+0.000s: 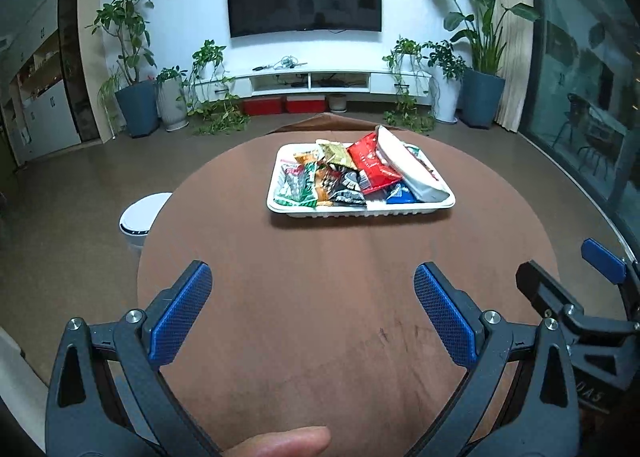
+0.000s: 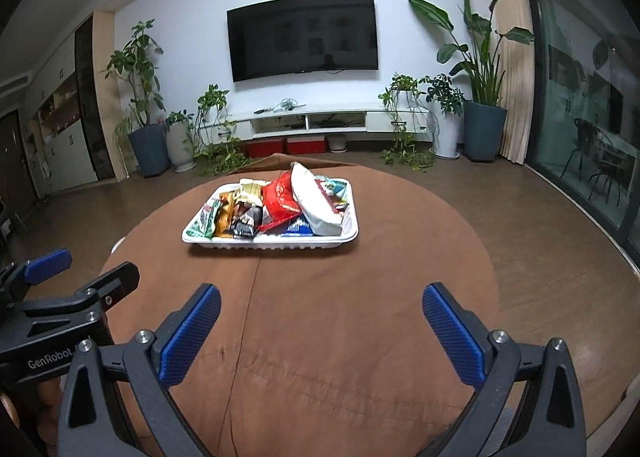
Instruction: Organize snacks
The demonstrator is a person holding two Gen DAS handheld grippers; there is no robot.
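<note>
White tray (image 1: 416, 210) heaped with snack packets (image 1: 374, 166) sits toward the brown tabletop's (image 1: 320, 277) far edge; left gripper (image 1: 312, 305) and right gripper (image 2: 322, 321) hover near, jaws spread, nothing between.

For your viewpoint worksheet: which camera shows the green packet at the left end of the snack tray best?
The left wrist view: the green packet lies face-up there, its printed front showing. In the right wrist view the same packet appears edge-on along the white tray's left side, its face mostly hidden.

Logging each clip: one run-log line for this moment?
snack packets piled in white tray | left gripper open, empty | right gripper open, empty
</note>
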